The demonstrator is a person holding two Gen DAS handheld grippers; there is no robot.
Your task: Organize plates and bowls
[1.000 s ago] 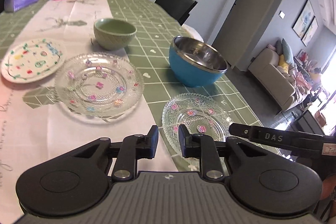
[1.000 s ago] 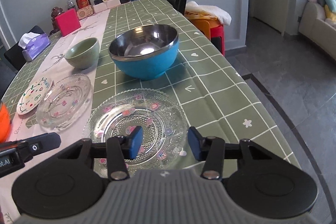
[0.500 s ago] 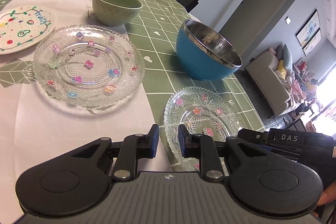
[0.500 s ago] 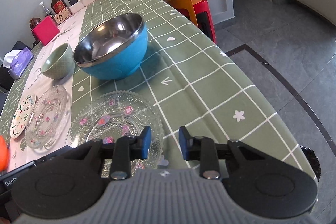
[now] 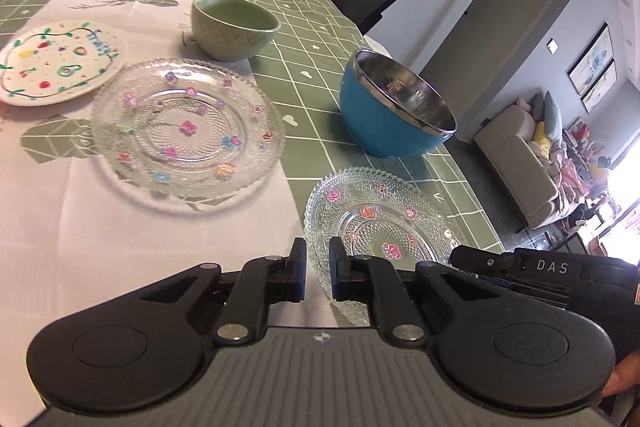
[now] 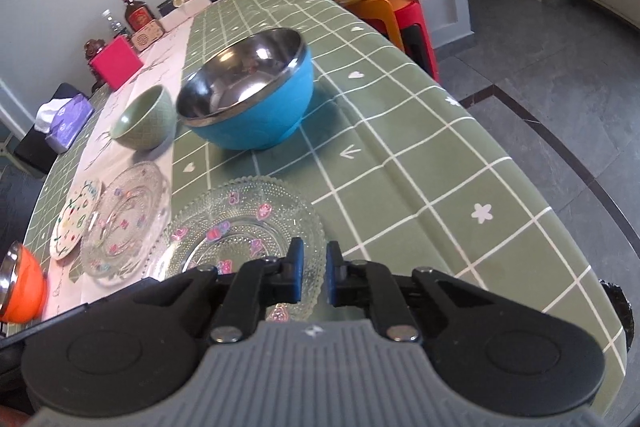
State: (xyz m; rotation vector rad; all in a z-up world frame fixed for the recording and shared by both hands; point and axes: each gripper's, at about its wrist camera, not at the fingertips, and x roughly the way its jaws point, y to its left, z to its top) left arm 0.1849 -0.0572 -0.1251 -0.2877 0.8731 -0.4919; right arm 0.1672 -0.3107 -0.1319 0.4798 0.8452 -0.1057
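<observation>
1. We see the blue bowl (image 6: 250, 95) whole on the table (image 6: 420, 163); its far wall is hidden in the left view.
2. Nearer us than the blue bowl, the small glass plate (image 6: 244, 223) has its near rim covered by both claws.
3. Our right gripper (image 6: 313, 277) straddles that rim, its gap narrow; contact is unclear.
4. Our left gripper (image 5: 318, 275), nearly closed, holds nothing.

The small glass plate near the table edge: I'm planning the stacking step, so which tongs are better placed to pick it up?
Probably the right tongs: their narrow gap sits right at the rim of the small glass plate. The left tongs hover at its other edge, mostly over the white runner.
</observation>
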